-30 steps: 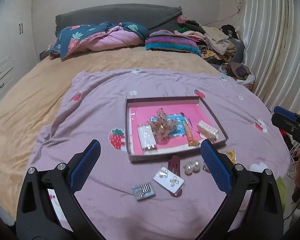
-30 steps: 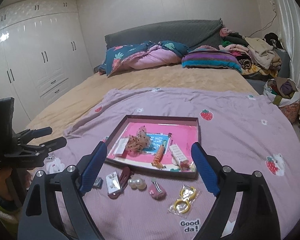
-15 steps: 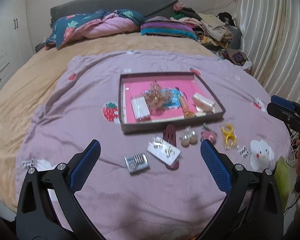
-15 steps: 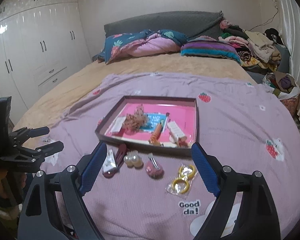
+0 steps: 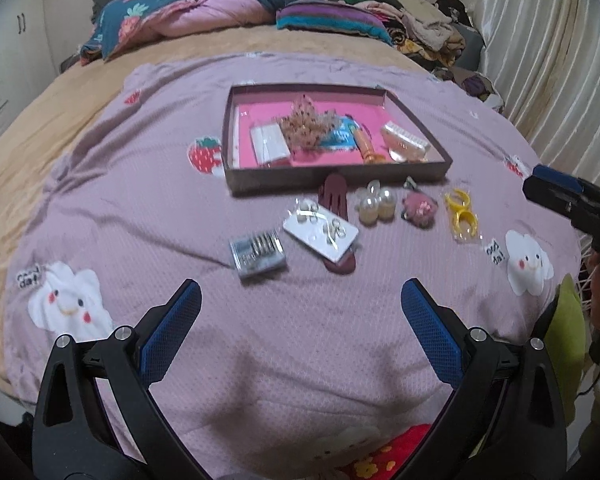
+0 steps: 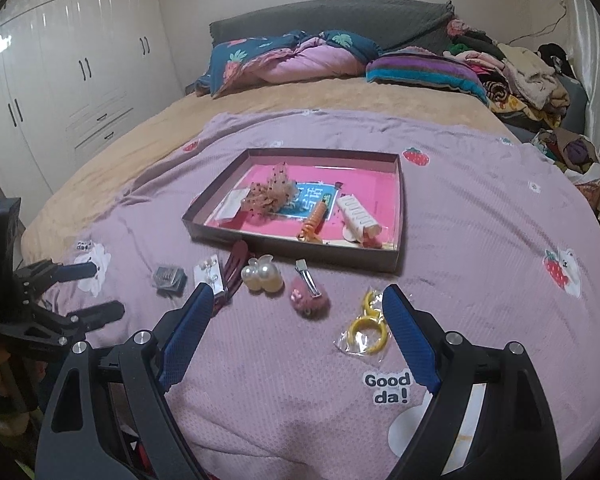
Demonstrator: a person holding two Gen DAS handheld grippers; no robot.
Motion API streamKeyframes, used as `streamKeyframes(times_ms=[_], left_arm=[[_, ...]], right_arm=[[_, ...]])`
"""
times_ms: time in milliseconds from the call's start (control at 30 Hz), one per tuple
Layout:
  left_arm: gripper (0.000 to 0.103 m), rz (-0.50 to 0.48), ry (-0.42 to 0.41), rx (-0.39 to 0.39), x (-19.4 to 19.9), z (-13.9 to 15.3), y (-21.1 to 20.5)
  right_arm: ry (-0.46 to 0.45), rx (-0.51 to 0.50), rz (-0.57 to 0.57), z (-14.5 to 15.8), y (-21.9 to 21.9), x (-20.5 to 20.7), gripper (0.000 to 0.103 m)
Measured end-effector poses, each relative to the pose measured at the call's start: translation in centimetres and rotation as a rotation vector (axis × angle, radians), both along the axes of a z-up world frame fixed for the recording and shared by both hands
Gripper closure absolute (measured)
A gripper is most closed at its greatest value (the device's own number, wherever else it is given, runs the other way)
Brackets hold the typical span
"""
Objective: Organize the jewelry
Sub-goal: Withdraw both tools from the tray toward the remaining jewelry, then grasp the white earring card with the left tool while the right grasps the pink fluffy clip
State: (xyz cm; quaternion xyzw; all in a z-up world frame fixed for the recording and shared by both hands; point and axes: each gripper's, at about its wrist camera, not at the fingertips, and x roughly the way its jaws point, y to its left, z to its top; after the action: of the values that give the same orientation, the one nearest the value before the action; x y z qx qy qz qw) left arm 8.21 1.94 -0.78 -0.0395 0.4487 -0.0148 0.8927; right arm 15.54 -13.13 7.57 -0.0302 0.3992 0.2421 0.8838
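A shallow brown tray (image 5: pixel 332 178) with a pink floor lies on the purple blanket and holds several hair accessories; it also shows in the right wrist view (image 6: pixel 292 246). In front of it lie a small silver packet (image 5: pixel 257 254), a white earring card (image 5: pixel 321 230), a dark red clip (image 5: pixel 334 194), a pearl clip (image 5: pixel 375 204), a pink fuzzy clip (image 5: pixel 419 209) and yellow rings in a bag (image 5: pixel 463 218). My left gripper (image 5: pixel 300 304) is open and empty, hovering short of the items. My right gripper (image 6: pixel 298 304) is open and empty, above the pink clip (image 6: pixel 309 298) and yellow rings (image 6: pixel 367 326).
The purple blanket (image 5: pixel 140 184) covers a tan bed. Pillows and a folded quilt (image 6: pixel 292 60) lie at the headboard, a clothes pile (image 6: pixel 520 76) at the far right. White wardrobes (image 6: pixel 60 80) stand left; a curtain (image 5: pixel 560 72) hangs right.
Both grippers have tilted down and drawn back, so the tray and loose items sit higher in view and more of the near blanket shows. Both stay open.
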Motion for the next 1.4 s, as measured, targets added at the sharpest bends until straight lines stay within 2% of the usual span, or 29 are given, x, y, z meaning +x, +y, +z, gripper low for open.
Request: streamKeyframes(times_ms=[367,467,700,833,1000,1200,1400], left_arm=[[0.010,-0.043,0.055,-0.057,0.1,-2.7,-1.3],[0.014,-0.070,0.072,-0.090,0.5,-3.5,-1.9],[0.032,-0.091,0.111,-0.168,2.6,-4.6,-2.3],[0.049,-0.092,0.144,-0.211,4.4,-5.5,-2.7],[0.049,-0.092,0.163,-0.245,6.1,-6.2,-3.0],[0.049,-0.029,0.170,-0.237,7.6,-6.6,-2.0],[0.049,0.007,0.169,-0.236,9.4,-6.6,-0.9]], right_arm=[[0.021,-0.042,-0.012,-2.1,-0.4,0.4,0.018],[0.028,-0.051,-0.013,-2.8,-0.8,0.5,0.018],[0.057,-0.078,0.000,-4.8,-0.8,1.3,0.018],[0.070,-0.083,0.001,-5.6,-0.9,1.9,0.018],[0.079,-0.084,-0.004,-6.0,-1.1,2.5,0.020],[0.085,-0.084,0.005,-6.5,-1.0,3.2,0.021],[0.111,-0.093,0.048,-7.7,0.5,4.4,0.029]])
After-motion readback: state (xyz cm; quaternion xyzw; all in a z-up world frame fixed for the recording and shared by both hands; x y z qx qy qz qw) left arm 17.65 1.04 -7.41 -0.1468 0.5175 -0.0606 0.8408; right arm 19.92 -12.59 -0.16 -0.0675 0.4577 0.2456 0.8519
